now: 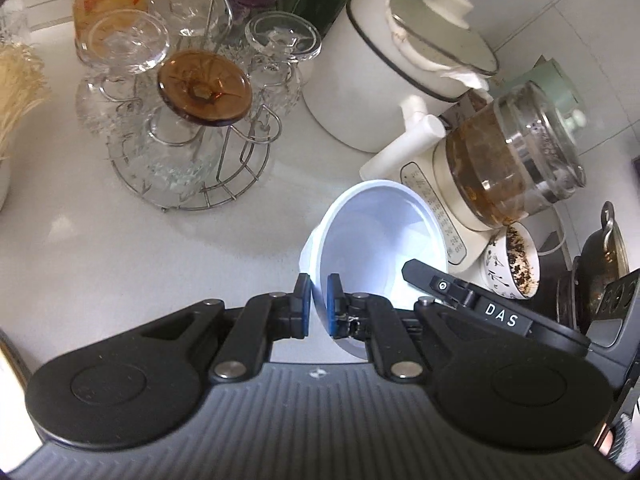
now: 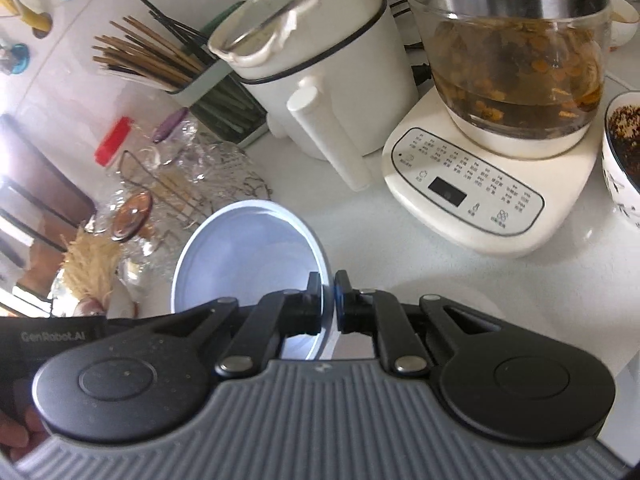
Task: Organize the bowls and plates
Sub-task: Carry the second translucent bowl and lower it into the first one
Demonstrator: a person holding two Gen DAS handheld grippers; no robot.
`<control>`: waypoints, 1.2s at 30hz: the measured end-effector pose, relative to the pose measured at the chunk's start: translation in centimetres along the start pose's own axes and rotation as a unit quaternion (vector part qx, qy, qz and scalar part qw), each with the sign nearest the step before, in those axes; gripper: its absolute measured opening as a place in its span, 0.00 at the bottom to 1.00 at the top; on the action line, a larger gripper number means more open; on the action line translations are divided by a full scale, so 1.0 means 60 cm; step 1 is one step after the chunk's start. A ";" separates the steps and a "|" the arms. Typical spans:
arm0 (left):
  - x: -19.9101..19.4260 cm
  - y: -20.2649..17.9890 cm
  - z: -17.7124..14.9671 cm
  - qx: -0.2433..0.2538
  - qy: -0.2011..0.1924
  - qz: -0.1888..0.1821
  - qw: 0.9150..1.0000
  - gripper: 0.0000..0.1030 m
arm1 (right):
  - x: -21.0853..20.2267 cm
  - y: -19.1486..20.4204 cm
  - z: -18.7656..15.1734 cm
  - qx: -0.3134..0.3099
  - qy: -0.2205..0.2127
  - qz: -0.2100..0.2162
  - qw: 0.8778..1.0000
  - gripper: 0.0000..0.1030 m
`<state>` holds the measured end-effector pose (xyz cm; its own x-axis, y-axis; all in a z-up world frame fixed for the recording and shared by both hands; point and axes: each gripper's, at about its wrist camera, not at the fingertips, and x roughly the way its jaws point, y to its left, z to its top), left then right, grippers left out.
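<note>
A white bowl point(image 1: 380, 232) hangs tilted above the white counter, held from both sides. In the left wrist view my left gripper point(image 1: 319, 282) is shut on the bowl's left rim, one blue pad inside and one outside. The right gripper's black body point(image 1: 500, 316) reaches in at the bowl's right side. In the right wrist view my right gripper point(image 2: 329, 280) is shut on the right rim of the same bowl point(image 2: 248, 248). The left gripper's body point(image 2: 60, 336) shows at the lower left, its fingertips hidden.
A wire rack of upturned glass cups point(image 1: 188, 128) stands to the left. A white lidded pot point(image 2: 320, 72) and a glass kettle on a cream base point(image 2: 500, 140) stand behind the bowl. A patterned cup with tea leaves point(image 1: 512, 264) and a dark pot point(image 1: 600, 256) are at the right.
</note>
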<state>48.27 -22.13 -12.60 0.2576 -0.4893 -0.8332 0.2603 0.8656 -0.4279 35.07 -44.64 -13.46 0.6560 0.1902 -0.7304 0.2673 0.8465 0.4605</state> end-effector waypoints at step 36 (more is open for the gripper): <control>-0.209 0.122 -0.150 -0.038 -0.066 0.002 0.997 0.10 | -0.073 0.159 -0.119 -0.056 -0.006 0.046 0.997 0.09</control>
<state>38.59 -8.70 -8.46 0.3792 -0.4909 -0.7844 0.1893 0.8709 -0.4535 29.70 -33.84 -9.49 0.6825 0.2635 -0.6818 0.1261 0.8763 0.4649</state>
